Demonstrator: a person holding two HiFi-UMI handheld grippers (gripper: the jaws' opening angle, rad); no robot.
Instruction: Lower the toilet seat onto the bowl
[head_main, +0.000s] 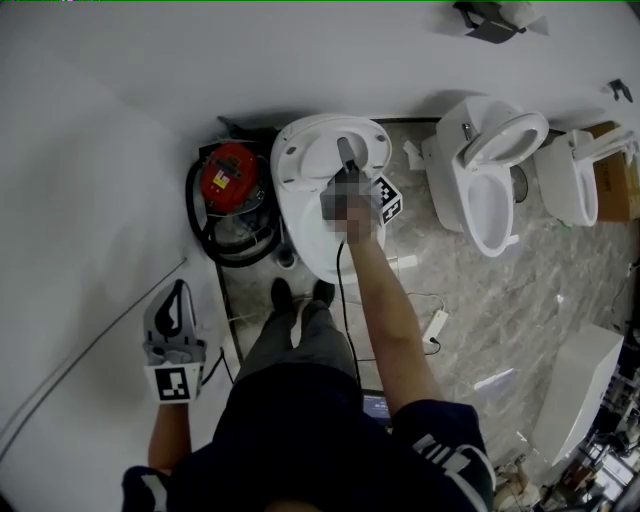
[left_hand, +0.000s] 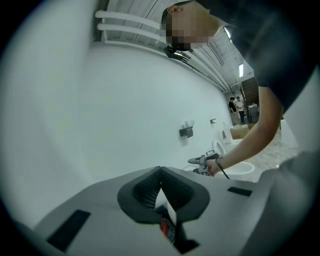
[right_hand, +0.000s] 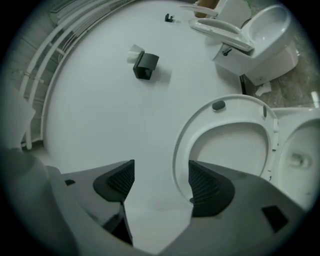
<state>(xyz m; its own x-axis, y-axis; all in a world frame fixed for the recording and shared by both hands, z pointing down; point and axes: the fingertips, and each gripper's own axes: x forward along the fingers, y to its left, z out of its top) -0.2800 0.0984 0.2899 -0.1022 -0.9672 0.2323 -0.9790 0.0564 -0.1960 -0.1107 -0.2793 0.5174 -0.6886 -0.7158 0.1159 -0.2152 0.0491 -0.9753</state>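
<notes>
Toilet (head_main: 315, 245) stood vs. the wall (head_main: 120, 120), straight ahead of the person, whose feet (head_main: 300, 295) were just in front of it. Toilet seat (head_main: 290, 155) was up, leaning back at the wall, behind the bowl (right_hand: 300, 155). Right gripper (head_main: 345, 150) was over the toilet, in front of the seat, w/ the seat rim just beside one jaw in the right gripper view. Vacuum-like machine w/ hose (head_main: 230, 185) sat on the floor (head_main: 520, 300) immed. L of the toilet. 2nd toilet (head_main: 490, 190) stood to the R, 3rd (head_main: 568, 180) further R, carton (head_main: 615, 185) beyond that. Wall fitting (head_main: 490, 20) hung above the 2nd toilet. Power strip (head_main: 436, 323) lay on the floor R of the person. Left gripper (head_main: 180, 292) was low at L, nr the wall, well apart from the toilet
</notes>
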